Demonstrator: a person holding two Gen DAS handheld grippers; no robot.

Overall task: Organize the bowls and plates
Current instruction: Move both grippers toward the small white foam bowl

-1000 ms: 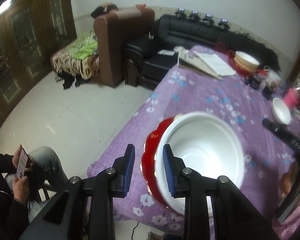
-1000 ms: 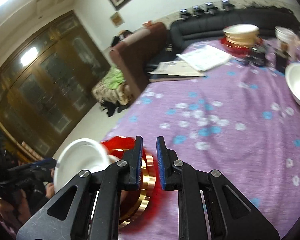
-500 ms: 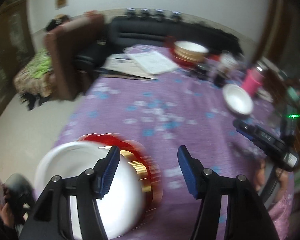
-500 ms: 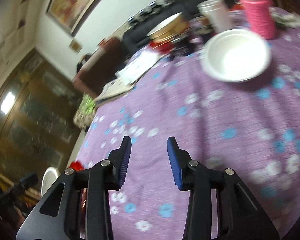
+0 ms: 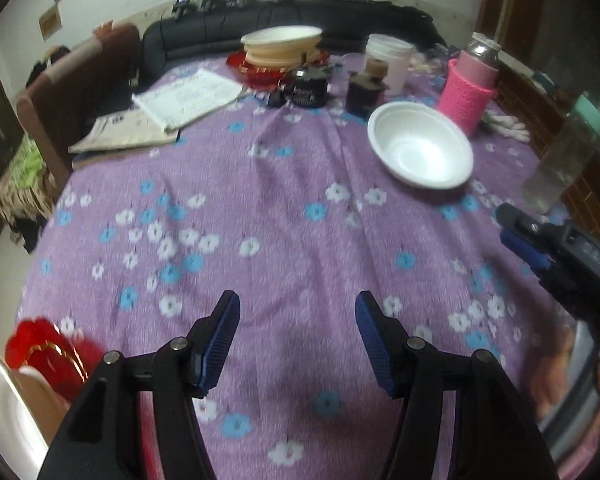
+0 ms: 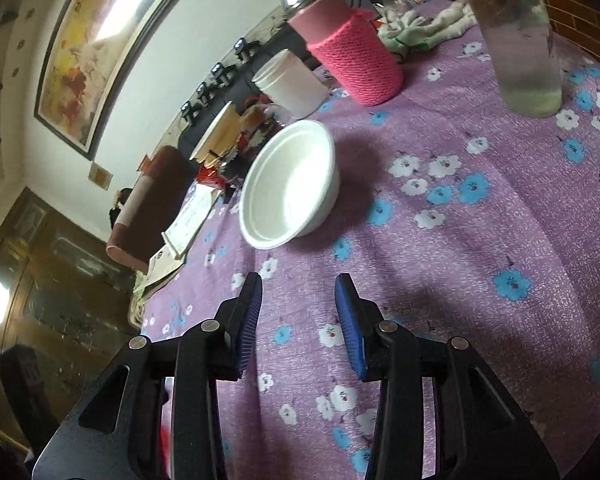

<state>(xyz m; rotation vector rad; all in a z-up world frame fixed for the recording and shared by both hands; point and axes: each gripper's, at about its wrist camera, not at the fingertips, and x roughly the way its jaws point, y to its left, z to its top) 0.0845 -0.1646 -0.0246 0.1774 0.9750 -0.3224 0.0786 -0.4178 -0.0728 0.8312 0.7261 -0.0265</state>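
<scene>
A white bowl sits alone on the purple flowered tablecloth, also in the right wrist view. My right gripper is open and empty, just short of that bowl. My left gripper is open and empty over bare cloth. A red plate with gold trim and a white bowl stacked on it lie at the near left table edge. A stack of cream plates on a red plate stands at the far end. The right gripper's body shows at the right.
A pink knitted bottle, a white tub, dark jars, a clear water bottle and papers stand at the table's far side. A black sofa and a brown armchair lie beyond.
Both grippers let go of the red plate and white bowl stack and opened wide. Both swung right toward the lone white bowl; the stack now lies at my left.
</scene>
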